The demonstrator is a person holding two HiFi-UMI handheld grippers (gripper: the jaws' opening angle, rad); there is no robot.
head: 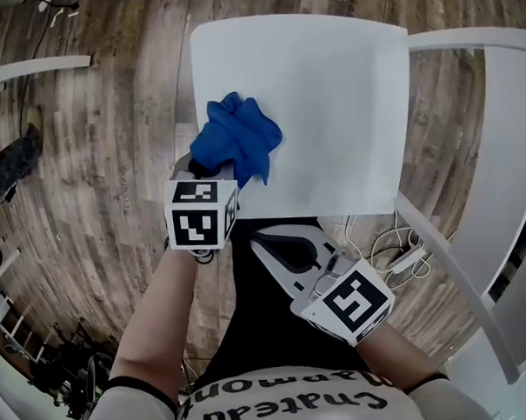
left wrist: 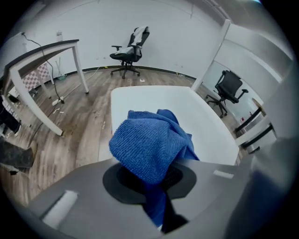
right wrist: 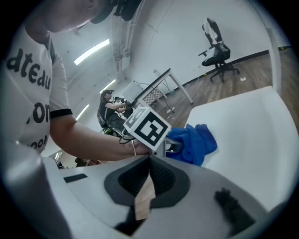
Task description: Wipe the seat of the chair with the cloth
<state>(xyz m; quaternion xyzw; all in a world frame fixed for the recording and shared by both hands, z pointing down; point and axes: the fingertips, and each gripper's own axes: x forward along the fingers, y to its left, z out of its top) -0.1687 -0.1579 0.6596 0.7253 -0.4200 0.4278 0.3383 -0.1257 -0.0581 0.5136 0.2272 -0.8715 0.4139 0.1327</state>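
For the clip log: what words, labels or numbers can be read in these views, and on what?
"Chateau": on the person's shirt, upside down in the head view.
Second shirt line above it: roughly "armon", the rest unclear.
On the left gripper and right gripper: black-and-white square patterns only, no letters.
Cloth, chair seat: no text.

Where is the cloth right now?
Head view: the blue cloth is bunched in the jaws of the left gripper, over the white seat at its left edge, toward the near corner.
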